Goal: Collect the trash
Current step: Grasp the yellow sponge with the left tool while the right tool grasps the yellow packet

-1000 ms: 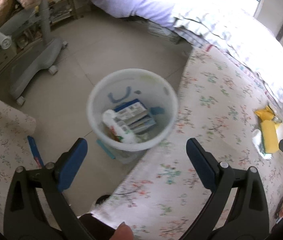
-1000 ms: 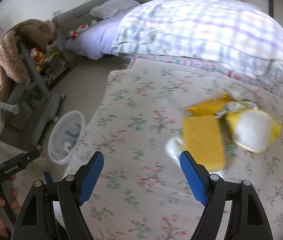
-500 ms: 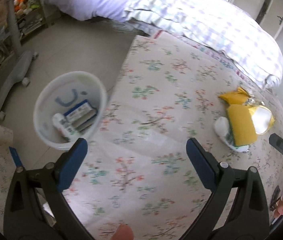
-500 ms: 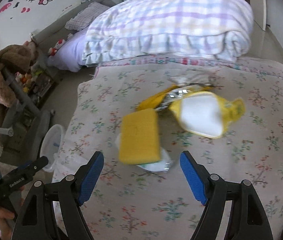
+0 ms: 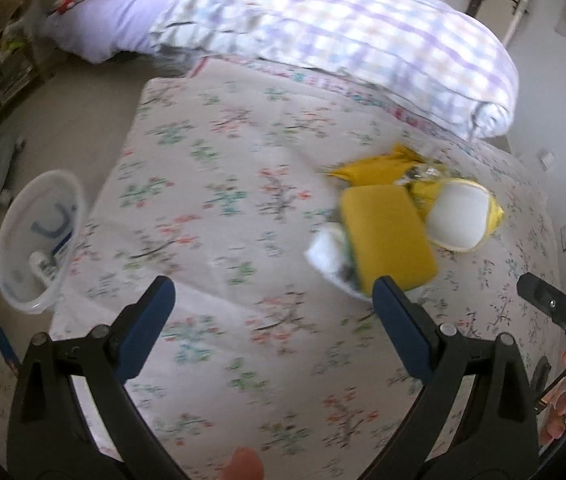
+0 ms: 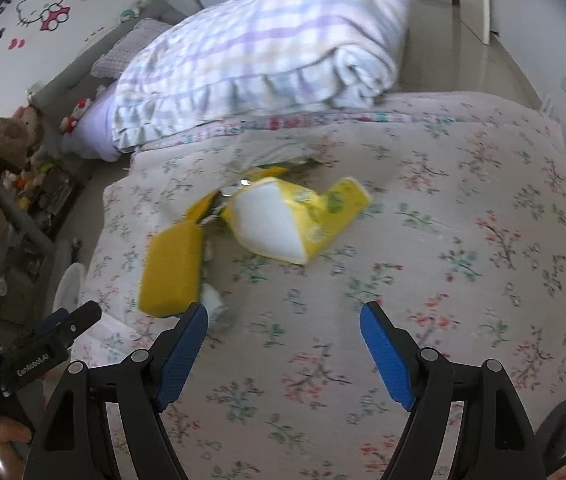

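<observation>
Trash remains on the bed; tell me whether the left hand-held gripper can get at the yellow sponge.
Probably yes: the left hand-held gripper is open, and the yellow sponge lies uncovered just ahead.

From my remote seat, the floral bedspread (image 6: 463,240) looked like soft matt quilted cloth, and the checked duvet (image 6: 267,40) was thicker puffy cloth with a frilled edge. The yellow sponge (image 6: 171,272) appeared matt and porous. The yellow wrapper (image 6: 315,216) looked like glossy thin plastic film, with crinkled silvery foil beside it. The trash bin (image 5: 23,240) was translucent, smooth plastic. Both grippers' frames read as matt black plastic; the left gripper (image 5: 273,304) and right gripper (image 6: 283,330) carried blue, finely textured pads.
</observation>
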`<action>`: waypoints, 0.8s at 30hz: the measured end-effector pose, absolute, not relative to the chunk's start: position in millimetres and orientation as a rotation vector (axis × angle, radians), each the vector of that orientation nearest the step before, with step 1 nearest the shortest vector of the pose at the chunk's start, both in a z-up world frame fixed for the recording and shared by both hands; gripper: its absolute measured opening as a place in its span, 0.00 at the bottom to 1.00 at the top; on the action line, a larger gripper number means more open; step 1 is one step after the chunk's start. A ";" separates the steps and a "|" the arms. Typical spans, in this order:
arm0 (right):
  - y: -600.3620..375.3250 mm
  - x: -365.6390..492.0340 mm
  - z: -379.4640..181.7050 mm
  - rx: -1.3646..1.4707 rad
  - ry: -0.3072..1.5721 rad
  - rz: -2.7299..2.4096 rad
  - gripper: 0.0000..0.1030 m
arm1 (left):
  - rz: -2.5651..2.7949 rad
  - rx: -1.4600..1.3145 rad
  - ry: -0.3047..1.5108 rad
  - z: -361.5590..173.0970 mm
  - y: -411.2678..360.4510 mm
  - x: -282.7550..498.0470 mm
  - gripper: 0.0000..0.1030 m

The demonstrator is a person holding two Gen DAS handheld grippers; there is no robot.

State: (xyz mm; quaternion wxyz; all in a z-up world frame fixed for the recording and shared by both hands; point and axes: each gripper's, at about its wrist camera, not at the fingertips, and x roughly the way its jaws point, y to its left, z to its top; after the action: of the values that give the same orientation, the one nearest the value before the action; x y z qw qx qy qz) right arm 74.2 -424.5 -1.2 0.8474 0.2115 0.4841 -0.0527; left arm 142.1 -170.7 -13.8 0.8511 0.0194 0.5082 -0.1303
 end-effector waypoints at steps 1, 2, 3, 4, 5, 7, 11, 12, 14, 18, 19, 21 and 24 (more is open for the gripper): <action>-428.5 72.7 -1.9 0.450 1.021 -0.118 0.78 | -0.281 0.045 1.063 -14.2 -176.8 141.4 0.96; -432.0 71.5 -2.4 0.453 1.020 -0.125 0.78 | -0.289 0.047 1.055 -14.9 -183.8 140.8 0.96; -434.7 70.8 -2.6 0.454 1.018 -0.132 0.78 | -0.301 0.047 1.050 -16.6 -191.8 140.3 0.96; -437.0 70.7 -2.7 0.453 1.015 -0.142 0.78 | -0.312 0.045 1.050 -18.0 -197.4 140.4 0.96; -441.0 71.0 -2.4 0.449 1.009 -0.156 0.78 | -0.329 0.039 1.051 -20.8 -205.5 140.3 0.96; -447.9 73.2 -2.1 0.440 1.000 -0.183 0.78 | -0.355 0.035 1.044 -23.5 -218.1 139.8 0.95; -465.9 78.3 -5.9 0.482 0.987 -0.221 0.78 | -0.393 0.039 1.026 -27.0 -236.9 141.2 0.89; -468.8 79.7 -7.1 0.495 0.986 -0.223 0.78 | -0.401 0.044 1.026 -29.1 -241.9 142.3 0.88; -474.5 84.1 -10.2 0.512 0.986 -0.227 0.78 | -0.405 0.060 1.033 -34.7 -248.7 145.2 0.76; -478.2 94.4 -15.5 0.512 0.990 -0.223 0.78 | -0.389 0.067 1.048 -42.4 -251.4 150.3 0.55; -478.6 97.7 -17.1 0.509 0.992 -0.220 0.78 | -0.387 0.057 1.045 -40.6 -250.0 150.0 0.52; -479.4 103.6 -20.4 0.506 0.995 -0.213 0.78 | -0.396 0.037 1.031 -33.7 -246.4 148.8 0.50; -480.0 112.2 -26.1 0.519 0.996 -0.195 0.78 | -0.405 0.020 1.007 -23.1 -239.9 146.2 0.49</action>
State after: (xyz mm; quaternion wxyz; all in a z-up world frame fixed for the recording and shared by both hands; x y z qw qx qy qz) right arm 112.2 -479.9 -26.1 0.8419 0.2456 0.4717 -0.0921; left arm 146.2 -239.9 -23.1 0.8563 0.0097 0.4791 -0.1926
